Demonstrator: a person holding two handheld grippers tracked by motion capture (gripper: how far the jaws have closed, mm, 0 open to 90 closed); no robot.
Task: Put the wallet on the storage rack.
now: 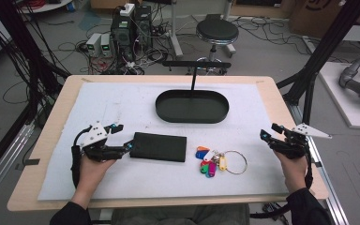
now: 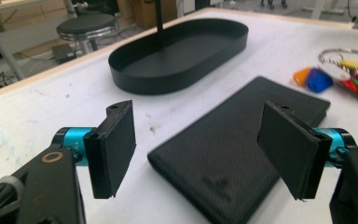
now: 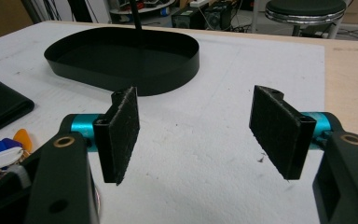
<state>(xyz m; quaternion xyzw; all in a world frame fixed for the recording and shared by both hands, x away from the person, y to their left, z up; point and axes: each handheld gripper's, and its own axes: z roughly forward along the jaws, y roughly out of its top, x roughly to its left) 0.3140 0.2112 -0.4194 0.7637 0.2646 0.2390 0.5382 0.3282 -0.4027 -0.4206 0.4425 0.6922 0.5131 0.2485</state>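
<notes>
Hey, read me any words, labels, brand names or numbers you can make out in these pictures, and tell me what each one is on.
None can be read.
Cardboard box on the floor at the high view's top right: a dark printed mark, cut off and too blurred to read.
Black wallet, black oval tray, coloured key tags on the ring: no lettering visible.
Left gripper and right gripper, jaws open: no markings visible.

A black textured wallet [image 1: 159, 146], a black oval tray [image 1: 192, 106], and orange, blue, yellow, magenta key tags [image 1: 210, 162].
</notes>
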